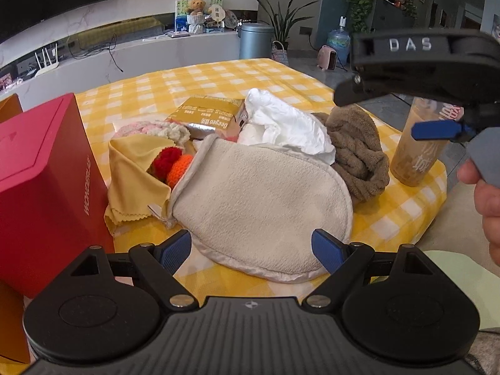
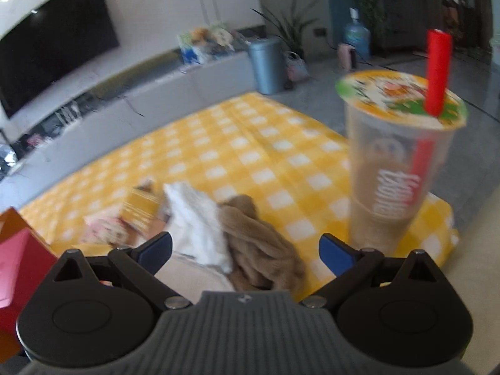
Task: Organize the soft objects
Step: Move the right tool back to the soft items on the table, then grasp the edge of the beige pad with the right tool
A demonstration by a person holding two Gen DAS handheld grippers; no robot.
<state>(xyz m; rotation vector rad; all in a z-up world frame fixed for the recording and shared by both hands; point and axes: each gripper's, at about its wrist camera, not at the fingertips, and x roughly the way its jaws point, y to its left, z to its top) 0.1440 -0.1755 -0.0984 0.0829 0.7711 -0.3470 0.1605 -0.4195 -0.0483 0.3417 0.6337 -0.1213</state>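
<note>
The left gripper (image 1: 251,250) hung spread wide and empty, and the beige mitt (image 1: 262,209) lay directly ahead of it, its rounded satin-edged end reaching in between the fingers. It looked light, limp and padded — likely to fold and sag when lifted, so a pinch on that near bound rim seemed the surest hold. Beyond it sat a crumpled white cloth (image 1: 281,122), and ahead to the right a brown fleece (image 1: 356,150). The right gripper (image 2: 245,253) was also released, holding nothing, above the fleece — a tall milk-tea cup (image 2: 393,168) stood just right of it, easily toppled.
</note>
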